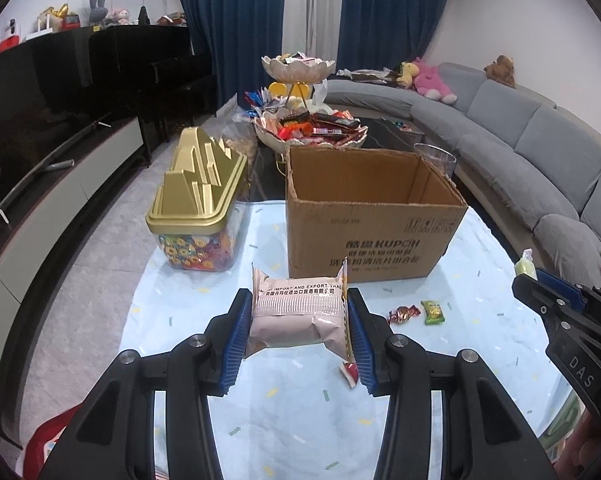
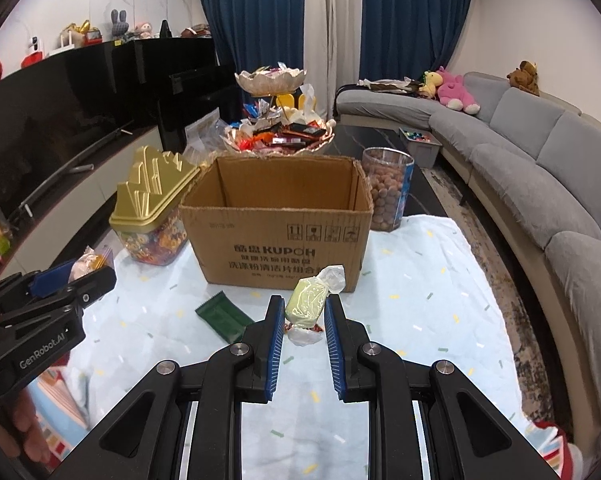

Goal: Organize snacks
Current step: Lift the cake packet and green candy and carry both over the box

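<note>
- The left gripper [image 1: 298, 320] is pinching a pale pink snack packet [image 1: 298, 314] between its blue pads, holding it above the desk [image 1: 260, 408], which is wearing a light blue cloth with scattered confetti marks.
- The right gripper [image 2: 302, 312] is squeezing a pale green wrapped candy [image 2: 306, 300] with twisted clear ends.
- Lying loose on the cloth are a dark green sachet [image 2: 220, 316], a red foil candy [image 1: 402, 314] and a green candy [image 1: 432, 312].
- Just behind, an open cardboard box [image 2: 276, 240] is standing upright, with a gold-lidded candy jar [image 1: 198, 216] to its left and a clear tub of brown balls [image 2: 388, 188] behind its right corner.
- Farther back, a two-tier dish of sweets [image 2: 274, 136] is standing.
- A grey curved sofa [image 2: 540, 184] is running along the right, a dark TV cabinet [image 2: 80, 112] along the left, blue curtains [image 2: 256, 12] hanging at the far wall.
</note>
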Action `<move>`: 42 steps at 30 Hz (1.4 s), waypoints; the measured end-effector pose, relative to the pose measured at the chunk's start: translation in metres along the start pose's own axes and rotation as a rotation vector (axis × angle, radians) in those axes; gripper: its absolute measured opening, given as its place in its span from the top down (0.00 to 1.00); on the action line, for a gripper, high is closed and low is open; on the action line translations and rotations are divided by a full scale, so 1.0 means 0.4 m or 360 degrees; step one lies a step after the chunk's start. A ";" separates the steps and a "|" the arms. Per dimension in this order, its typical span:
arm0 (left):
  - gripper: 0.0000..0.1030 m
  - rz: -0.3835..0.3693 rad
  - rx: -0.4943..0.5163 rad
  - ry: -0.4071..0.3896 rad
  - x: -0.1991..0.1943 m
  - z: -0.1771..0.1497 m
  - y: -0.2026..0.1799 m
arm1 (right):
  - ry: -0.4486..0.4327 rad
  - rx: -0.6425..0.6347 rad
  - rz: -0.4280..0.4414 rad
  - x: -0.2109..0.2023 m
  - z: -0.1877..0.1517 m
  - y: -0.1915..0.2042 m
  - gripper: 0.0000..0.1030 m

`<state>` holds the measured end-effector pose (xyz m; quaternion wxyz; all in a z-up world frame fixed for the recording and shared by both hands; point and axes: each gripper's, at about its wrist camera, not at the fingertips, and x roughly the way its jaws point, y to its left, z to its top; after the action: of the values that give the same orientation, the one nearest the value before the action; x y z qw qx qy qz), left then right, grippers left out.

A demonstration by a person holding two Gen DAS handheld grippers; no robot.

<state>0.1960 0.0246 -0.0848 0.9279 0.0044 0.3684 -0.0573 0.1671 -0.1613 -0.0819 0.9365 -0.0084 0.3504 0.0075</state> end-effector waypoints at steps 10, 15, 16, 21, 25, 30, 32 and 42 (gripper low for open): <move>0.56 0.0020 -0.0005 -0.0007 -0.006 0.060 -0.029 | -0.0042 0.0017 0.0011 -0.021 0.053 -0.017 0.79; 0.56 0.0015 0.0000 -0.0014 -0.003 0.090 -0.051 | -0.0054 0.0021 0.0013 -0.020 0.078 -0.029 0.79; 0.56 0.0013 0.0000 -0.0017 -0.002 0.096 -0.054 | -0.0060 0.0021 0.0013 -0.020 0.083 -0.031 0.79; 0.56 0.0000 0.0001 -0.0033 0.002 0.129 -0.068 | -0.0084 0.0013 0.0013 -0.021 0.107 -0.037 0.79; 0.56 -0.0006 0.0003 -0.0044 0.009 0.158 -0.075 | -0.0106 0.0003 0.0006 -0.022 0.130 -0.045 0.79; 0.56 -0.0022 0.0012 -0.0049 0.025 0.186 -0.089 | -0.0112 0.0000 -0.0002 -0.009 0.156 -0.055 0.79; 0.56 -0.0026 0.0007 -0.0046 0.035 0.195 -0.089 | -0.0117 -0.0010 -0.0003 -0.004 0.164 -0.055 0.79; 0.56 -0.0030 -0.0004 -0.0040 0.090 0.243 -0.082 | -0.0144 -0.0041 0.0005 0.043 0.210 -0.056 0.79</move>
<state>0.2847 -0.0167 -0.0376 0.9318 -0.0008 0.3570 -0.0656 0.2359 -0.1816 -0.0296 0.9512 -0.0194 0.3075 0.0138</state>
